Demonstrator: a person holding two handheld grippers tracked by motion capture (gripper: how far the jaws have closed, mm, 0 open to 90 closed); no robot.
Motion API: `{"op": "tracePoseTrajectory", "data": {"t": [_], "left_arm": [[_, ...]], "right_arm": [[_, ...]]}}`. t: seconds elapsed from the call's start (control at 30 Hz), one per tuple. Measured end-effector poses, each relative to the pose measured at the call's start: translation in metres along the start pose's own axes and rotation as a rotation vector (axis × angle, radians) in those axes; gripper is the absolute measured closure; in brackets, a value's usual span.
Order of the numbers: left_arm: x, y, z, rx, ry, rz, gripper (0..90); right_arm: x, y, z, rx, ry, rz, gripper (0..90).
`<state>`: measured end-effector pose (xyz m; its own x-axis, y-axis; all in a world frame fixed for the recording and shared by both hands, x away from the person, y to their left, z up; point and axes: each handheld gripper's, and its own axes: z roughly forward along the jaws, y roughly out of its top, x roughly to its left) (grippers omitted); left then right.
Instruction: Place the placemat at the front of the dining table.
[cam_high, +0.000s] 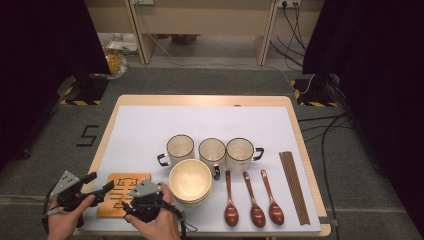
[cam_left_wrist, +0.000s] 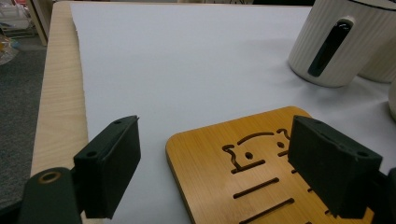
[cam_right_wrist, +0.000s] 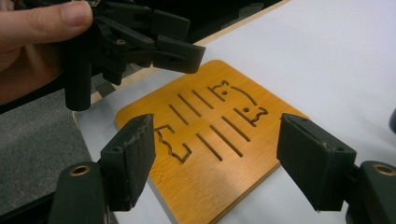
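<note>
A square wooden trivet (cam_high: 120, 192) with cut-out slots lies flat at the front left of the white mat (cam_high: 150, 130). My left gripper (cam_high: 99, 182) hovers open over the trivet's left edge, jaws pointing right. In the left gripper view the trivet (cam_left_wrist: 210, 163) has one corner between the open jaws of that gripper (cam_left_wrist: 222, 172). My right gripper (cam_high: 126, 202) stands open over the trivet's right side. The right gripper view shows the trivet (cam_right_wrist: 210, 116) beneath my open right gripper (cam_right_wrist: 219, 161), and the left gripper (cam_right_wrist: 173, 37) just above the trivet's far edge. Neither gripper holds anything.
Behind the trivet stand three cream mugs (cam_high: 212, 150) in a row, one close by (cam_left_wrist: 336, 42). A cream bowl (cam_high: 190, 180) sits right of the right gripper. Three brown spoons (cam_high: 255, 200) and chopsticks (cam_high: 294, 187) lie farther right. The table's wooden left edge (cam_left_wrist: 56, 107) is near.
</note>
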<state>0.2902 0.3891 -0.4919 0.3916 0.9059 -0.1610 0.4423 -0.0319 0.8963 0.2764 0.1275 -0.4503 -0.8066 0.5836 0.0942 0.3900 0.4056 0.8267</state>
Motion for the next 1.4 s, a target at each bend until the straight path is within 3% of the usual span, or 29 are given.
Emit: {"op": "tracePoseTrajectory", "data": {"t": [0.6,1.0,1.4], "left_arm": [[-0.002,-0.002,0.004,0.038,-0.008,-0.003,16.5],[0.000,-0.006,0.006,0.080,-0.017,-0.021,16.5],[-0.001,-0.009,0.007,0.106,-0.025,-0.038,16.9]], "right_arm": [[0.002,-0.025,0.020,0.060,0.036,0.051,28.3],[-0.003,-0.031,0.024,0.077,0.049,0.087,28.3],[-0.003,-0.033,0.027,0.085,0.056,0.086,28.3]]}}
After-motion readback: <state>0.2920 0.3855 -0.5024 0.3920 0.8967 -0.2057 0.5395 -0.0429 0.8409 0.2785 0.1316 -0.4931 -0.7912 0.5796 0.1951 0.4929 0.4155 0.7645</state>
